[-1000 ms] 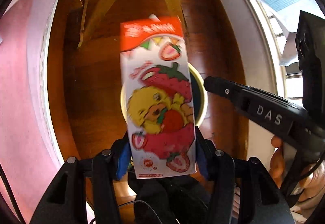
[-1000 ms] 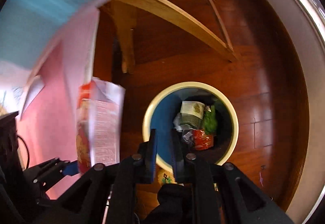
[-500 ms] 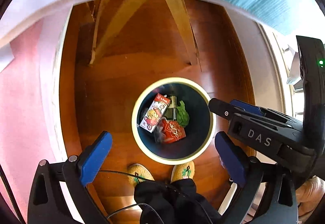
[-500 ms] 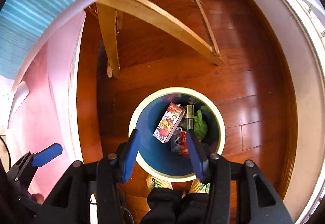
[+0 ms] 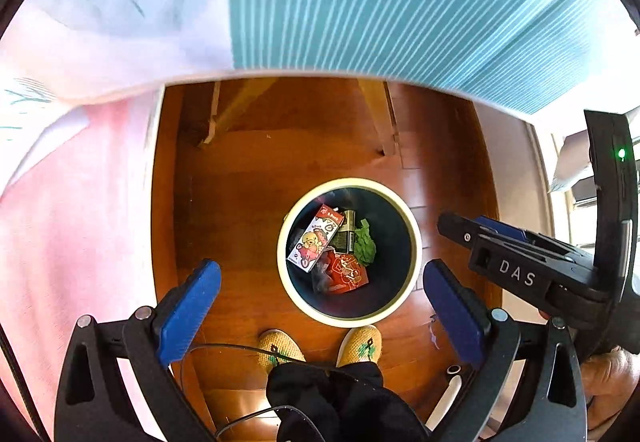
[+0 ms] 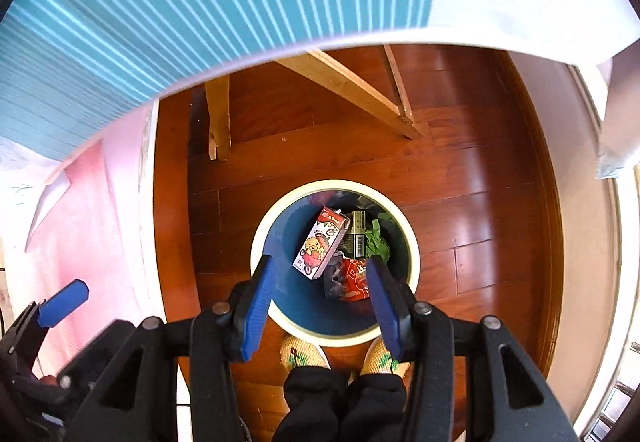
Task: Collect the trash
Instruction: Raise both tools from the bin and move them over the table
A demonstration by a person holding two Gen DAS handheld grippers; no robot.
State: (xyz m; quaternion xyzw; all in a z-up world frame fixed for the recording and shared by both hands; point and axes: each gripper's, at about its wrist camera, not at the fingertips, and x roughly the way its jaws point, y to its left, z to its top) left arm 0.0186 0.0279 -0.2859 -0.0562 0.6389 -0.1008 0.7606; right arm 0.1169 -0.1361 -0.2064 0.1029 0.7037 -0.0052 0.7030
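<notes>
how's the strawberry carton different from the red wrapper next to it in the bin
The strawberry carton is a rigid box keeping its straight edges; the red wrapper is crumpled and shapeless. The carton is mostly white with a cartoon print and a red top; the wrapper is red nearly all over. The carton leans slanted on top of the pile; the wrapper sits lower beside it. Both lie inside the round bin, held by neither gripper.
</notes>
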